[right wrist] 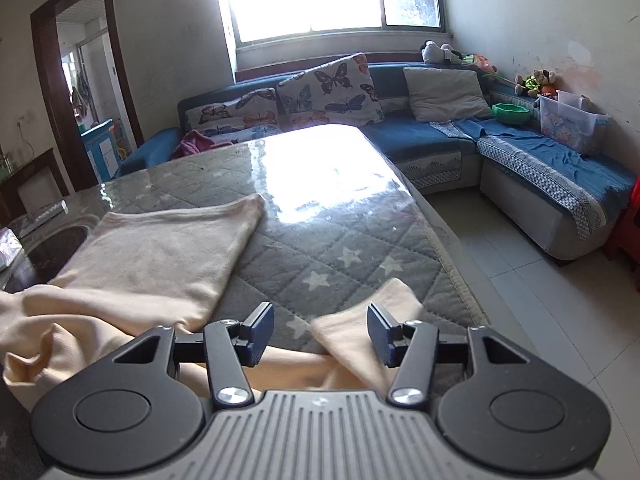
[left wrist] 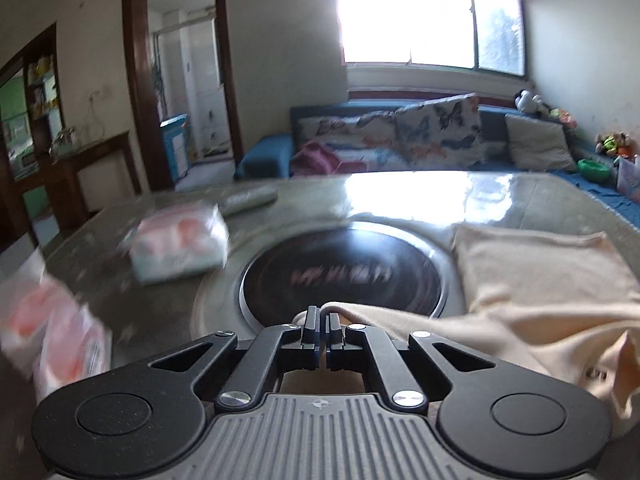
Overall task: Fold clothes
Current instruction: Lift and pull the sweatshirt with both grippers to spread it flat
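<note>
A cream garment (left wrist: pixel 532 280) lies on the table, partly over its right half; it also shows in the right wrist view (right wrist: pixel 160 252). My left gripper (left wrist: pixel 323 322) is shut on an edge of the cream garment, with cloth pinched between the fingers above a black round cooktop (left wrist: pixel 344 276). My right gripper (right wrist: pixel 320 320) is open and empty. A pointed corner of the garment (right wrist: pixel 360 328) lies between and under its fingers near the table's right edge.
The table has a grey quilted star cover (right wrist: pixel 340 240) under glossy plastic. Tissue packs (left wrist: pixel 180 244) and a remote (left wrist: pixel 248 198) lie at the left. A blue sofa (right wrist: pixel 440 136) with cushions stands behind. Tiled floor (right wrist: pixel 540 280) is on the right.
</note>
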The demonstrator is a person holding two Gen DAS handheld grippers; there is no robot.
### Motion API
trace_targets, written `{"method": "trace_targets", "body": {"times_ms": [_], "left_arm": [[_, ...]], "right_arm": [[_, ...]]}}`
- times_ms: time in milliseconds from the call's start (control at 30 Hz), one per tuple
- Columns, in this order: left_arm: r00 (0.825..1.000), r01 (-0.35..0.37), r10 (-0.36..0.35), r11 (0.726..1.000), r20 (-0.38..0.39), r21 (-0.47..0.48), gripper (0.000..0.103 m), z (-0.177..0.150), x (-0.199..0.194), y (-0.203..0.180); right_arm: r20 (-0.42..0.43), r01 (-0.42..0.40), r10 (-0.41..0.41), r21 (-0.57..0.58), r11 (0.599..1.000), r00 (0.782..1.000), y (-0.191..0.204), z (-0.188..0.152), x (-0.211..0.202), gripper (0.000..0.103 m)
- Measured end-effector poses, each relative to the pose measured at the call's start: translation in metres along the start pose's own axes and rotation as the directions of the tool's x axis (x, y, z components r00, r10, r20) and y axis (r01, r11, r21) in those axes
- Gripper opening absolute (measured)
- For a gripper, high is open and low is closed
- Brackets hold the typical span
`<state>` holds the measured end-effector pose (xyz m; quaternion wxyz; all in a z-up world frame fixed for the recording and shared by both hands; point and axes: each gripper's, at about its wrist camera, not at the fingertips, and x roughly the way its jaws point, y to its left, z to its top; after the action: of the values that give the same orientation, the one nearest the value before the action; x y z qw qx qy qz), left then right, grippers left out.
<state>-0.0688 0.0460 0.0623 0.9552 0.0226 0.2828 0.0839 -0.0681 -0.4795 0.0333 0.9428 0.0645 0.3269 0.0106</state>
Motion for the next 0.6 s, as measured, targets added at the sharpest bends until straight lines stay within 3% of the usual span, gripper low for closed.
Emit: {"method": "trace_targets", "body": {"times_ms": [133, 333, 467, 600], "left_arm": [[0.998, -0.032, 0.033, 0.999, -0.044, 0.027, 0.003, -0.019, -0.001, 0.004], [0.993, -0.110, 0.115, 0.987, -0.033, 0.115, 0.006, -0.021, -0.003, 0.001], [0.992, -0.102, 0.108, 0.991, -0.062, 0.085, 0.008, -0.021, 0.000, 0.008], [0.995, -0.076, 0.081, 0.994, -0.055, 0.083, 0.017, -0.021, -0.007, 0.006]], "right_arm": [[-0.024, 0.024, -0.023, 0.009, 1.000, 0.999, -0.008, -0.007, 0.004, 0.054], [-0.032, 0.068, -0.068, 0.014, 0.998, 0.997, -0.019, -0.009, 0.008, 0.054], [-0.025, 0.153, -0.153, 0.011, 0.988, 0.988, -0.029, -0.008, 0.011, 0.055], [-0.012, 0.245, -0.245, 0.018, 0.969, 0.970, -0.041, -0.007, 0.006, 0.059]]}}
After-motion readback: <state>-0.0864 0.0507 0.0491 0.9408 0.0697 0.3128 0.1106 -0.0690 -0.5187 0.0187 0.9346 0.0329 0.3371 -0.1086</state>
